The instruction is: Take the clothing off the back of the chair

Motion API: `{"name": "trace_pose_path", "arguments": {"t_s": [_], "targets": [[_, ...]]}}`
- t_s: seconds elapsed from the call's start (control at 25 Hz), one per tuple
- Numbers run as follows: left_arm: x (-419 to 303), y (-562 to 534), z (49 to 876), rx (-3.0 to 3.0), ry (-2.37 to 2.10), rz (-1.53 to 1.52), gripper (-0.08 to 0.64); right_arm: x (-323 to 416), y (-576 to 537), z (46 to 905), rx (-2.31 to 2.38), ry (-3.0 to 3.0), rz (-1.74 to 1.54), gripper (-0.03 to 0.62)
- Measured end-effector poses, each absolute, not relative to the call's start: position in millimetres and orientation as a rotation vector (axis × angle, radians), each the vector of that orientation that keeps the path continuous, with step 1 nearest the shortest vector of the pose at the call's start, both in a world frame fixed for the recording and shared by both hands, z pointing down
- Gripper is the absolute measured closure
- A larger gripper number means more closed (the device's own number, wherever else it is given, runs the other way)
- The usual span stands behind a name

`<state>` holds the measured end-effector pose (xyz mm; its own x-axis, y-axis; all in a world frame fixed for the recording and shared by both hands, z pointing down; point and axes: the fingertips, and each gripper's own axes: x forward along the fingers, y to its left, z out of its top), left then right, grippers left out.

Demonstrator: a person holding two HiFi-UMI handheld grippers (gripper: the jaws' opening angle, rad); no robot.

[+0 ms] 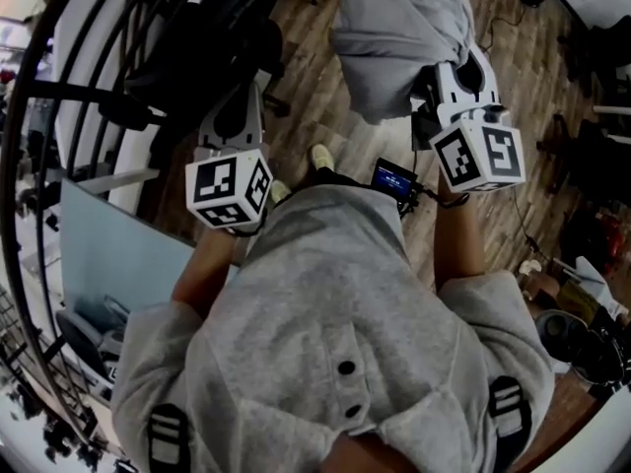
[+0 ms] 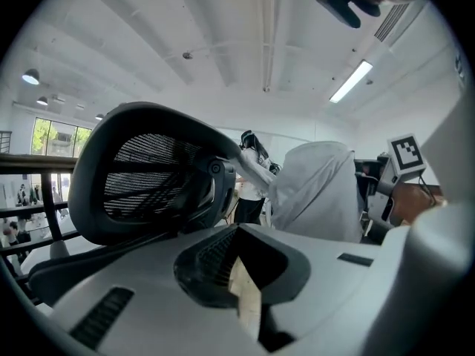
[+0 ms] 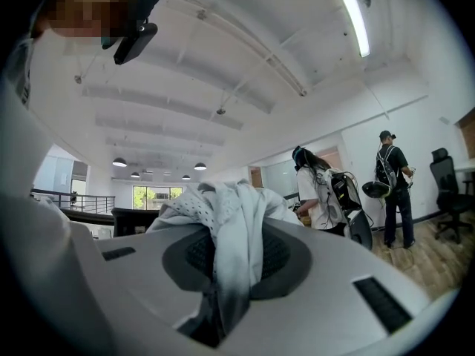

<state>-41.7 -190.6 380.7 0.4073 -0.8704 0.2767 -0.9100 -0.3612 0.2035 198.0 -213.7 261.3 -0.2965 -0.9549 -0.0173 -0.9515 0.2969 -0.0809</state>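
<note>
**My right tool is holding the clothing, away from the chair**

In the head view, I am looking down past my own grey top. My right tool [image 1: 455, 79] is squeezing a bunch of the grey clothing [image 1: 394, 28]. The clothing is hanging long and straight down toward the wood floor [image 1: 306, 116]. My left tool [image 1: 237, 116] is pointing ahead, near the black chair [image 1: 187, 37], and it is holding nothing.

In the left gripper view, my left tool [image 2: 239, 277] is showing its jaws almost pressed together. Only a thin slit is showing, with nothing in it. The chair [image 2: 148, 173] is filling the left side. The clothing [image 2: 319, 191] is hanging to the right of the chair back, with open room between them. So I am thinking it is already off the chair.

In the right gripper view, my right tool [image 3: 230, 273] is clenching the clothing [image 3: 223, 206]. The cloth is bunching up above the jaws and running down between them.

My right hand is the near one, since it is already gripping. The clothing is lying ahead and to the right of my left tool. I am guessing the next move is carrying it farther from the chair.
</note>
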Motion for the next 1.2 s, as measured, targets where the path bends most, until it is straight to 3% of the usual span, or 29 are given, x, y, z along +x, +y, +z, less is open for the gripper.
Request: {"name": "trace_pose_path", "arguments": {"t_s": [0.52,1.0,1.2], "targets": [[-43.2,-187.8,397.3,2.268,-1.629,0.205,0.549,198.2,-203.2,320.8,-1.755,2.521,-0.303,0.517],[-5.3,-206.8,402.9,2.302,-1.573,0.233,0.549,338.2,-197.6,318.0,-2.113,2.16,-0.268,0.517],[12.7,-210.4,402.6,2.32,-1.553,0.237,0.549,354.4,-194.5,312.7,-2.129,2.165,-0.227,0.517]]}}
